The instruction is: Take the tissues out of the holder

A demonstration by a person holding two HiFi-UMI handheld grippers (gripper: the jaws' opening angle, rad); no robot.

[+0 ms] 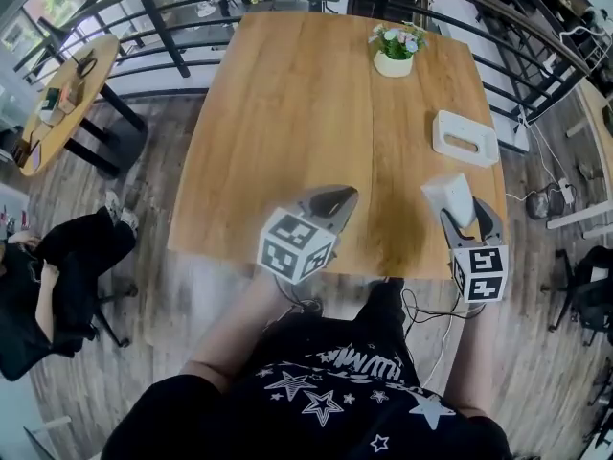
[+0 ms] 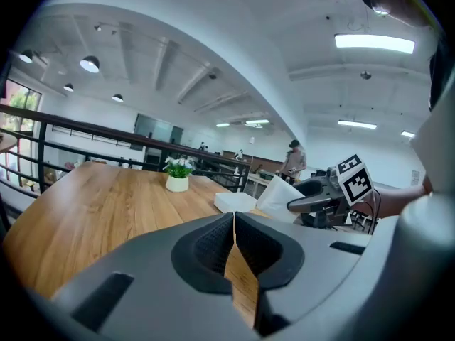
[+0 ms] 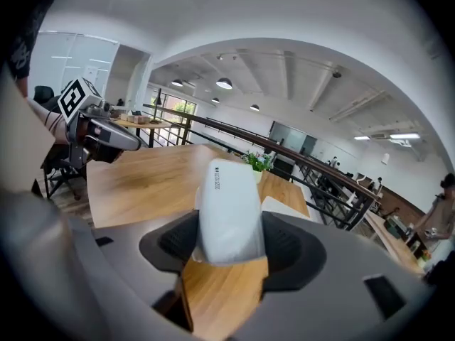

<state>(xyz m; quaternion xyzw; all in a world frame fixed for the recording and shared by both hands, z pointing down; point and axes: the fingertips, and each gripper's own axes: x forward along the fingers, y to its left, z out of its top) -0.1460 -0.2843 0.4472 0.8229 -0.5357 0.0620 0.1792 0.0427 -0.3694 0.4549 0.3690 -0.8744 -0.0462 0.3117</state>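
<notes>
A white pack of tissues (image 3: 227, 212) stands on end between the pads of my right gripper (image 3: 229, 244), which is shut on it above the table's near right edge. In the head view the pack (image 1: 450, 199) sticks up from that gripper (image 1: 460, 220). The white tissue holder (image 1: 465, 137) lies flat on the wooden table (image 1: 287, 113) farther back, and shows past the pack as a white box (image 3: 284, 210). My left gripper (image 1: 337, 199) hovers over the table's near edge, its jaws shut with nothing between them (image 2: 233, 241). The left gripper view also catches the holder (image 2: 234, 202) and pack (image 2: 279, 199).
A small pot of flowers (image 1: 397, 50) stands at the table's far right. A black railing (image 1: 172, 27) runs round the table's far side. A person in black (image 1: 57, 276) sits on a chair at the left. Another round table (image 1: 67, 94) is behind the railing.
</notes>
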